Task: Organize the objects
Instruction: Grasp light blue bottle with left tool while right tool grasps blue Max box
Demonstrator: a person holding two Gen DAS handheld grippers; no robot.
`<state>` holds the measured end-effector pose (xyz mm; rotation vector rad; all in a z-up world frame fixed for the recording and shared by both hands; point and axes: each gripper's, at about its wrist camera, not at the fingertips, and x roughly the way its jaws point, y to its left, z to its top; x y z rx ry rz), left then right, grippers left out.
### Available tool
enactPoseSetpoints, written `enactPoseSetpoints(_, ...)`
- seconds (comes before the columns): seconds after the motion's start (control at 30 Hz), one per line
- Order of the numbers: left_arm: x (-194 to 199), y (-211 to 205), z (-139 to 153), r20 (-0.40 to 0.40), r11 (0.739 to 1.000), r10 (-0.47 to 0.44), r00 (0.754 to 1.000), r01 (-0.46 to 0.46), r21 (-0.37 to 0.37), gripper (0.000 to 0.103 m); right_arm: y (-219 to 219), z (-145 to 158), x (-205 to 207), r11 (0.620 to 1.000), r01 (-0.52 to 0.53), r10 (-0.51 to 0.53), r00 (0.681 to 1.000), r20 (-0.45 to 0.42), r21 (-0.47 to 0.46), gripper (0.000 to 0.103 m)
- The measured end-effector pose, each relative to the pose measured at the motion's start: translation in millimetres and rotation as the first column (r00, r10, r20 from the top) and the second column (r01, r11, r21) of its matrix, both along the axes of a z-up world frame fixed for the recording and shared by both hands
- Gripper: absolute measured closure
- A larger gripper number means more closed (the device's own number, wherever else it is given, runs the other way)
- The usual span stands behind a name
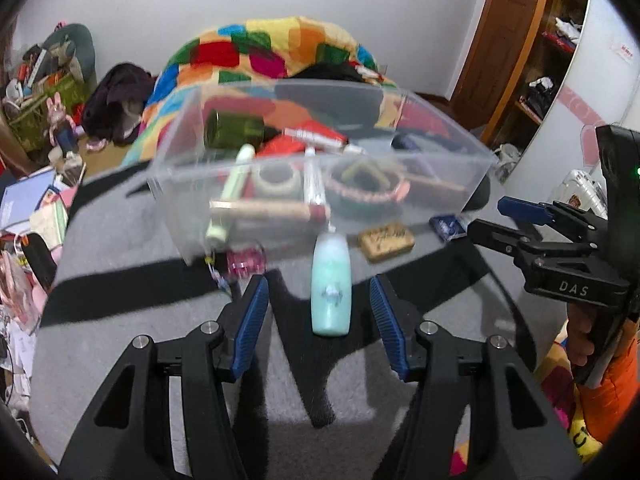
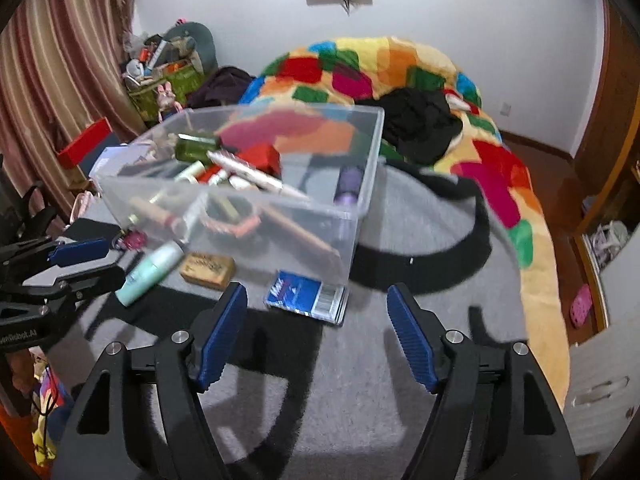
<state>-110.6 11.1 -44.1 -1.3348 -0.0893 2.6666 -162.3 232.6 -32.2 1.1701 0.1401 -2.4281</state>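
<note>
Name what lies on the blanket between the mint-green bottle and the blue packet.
A tan rectangular block lies between the mint-green bottle and the blue packet on the grey blanket, clearest in the right wrist view.

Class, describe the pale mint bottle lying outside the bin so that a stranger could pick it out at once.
Find the clear plastic bin on the grey blanket. Just in front of its near wall lies the mint bottle, between the open left tongs. Its neighbours are a brown block and a pink object; it alone is long and pale green.
</note>
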Motion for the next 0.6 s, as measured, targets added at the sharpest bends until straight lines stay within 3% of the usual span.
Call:
enactPoseSetpoints(0.23, -11, 11, -12, 0.034, 0.999, -0.023, 0.999, 0.024, -0.031, 0.052, -14, -21, -11, 1.000, 0.010, -0.011, 0.998, 0.067, 0.022, 0.033)
enactPoseSetpoints(0.33, -15, 17, -16, 0.044, 0.998, -0.037, 0.998, 0.039, -0.045, 0.061, -17, -25, -10, 0.999, 0.011, -0.013, 0.999, 0.046, 0.045, 0.033)
enactPoseSetpoints(0.37, -15, 18, -17, 0.045, 0.998, -0.037, 0.998, 0.040, -0.046, 0.065, -17, -25, -9, 0.999, 0.008, -0.010, 0.999, 0.043, 0.045, 0.034)
enactPoseSetpoints(0.5, -16, 17, -18, 0.030, 0.999, -0.027, 0.999, 0.028, -0.045, 0.079, -14, -24, -5, 1.000, -0.003, 0.002, 0.999, 0.035, 0.026, 0.057)
enactPoseSetpoints(0.6, -15, 16, -18, 0.029, 0.999, -0.035, 0.999, 0.036, -0.030, 0.079, -12, -23, -1, 1.000, -0.003, 0.003, 1.000, 0.026, 0.018, 0.057)
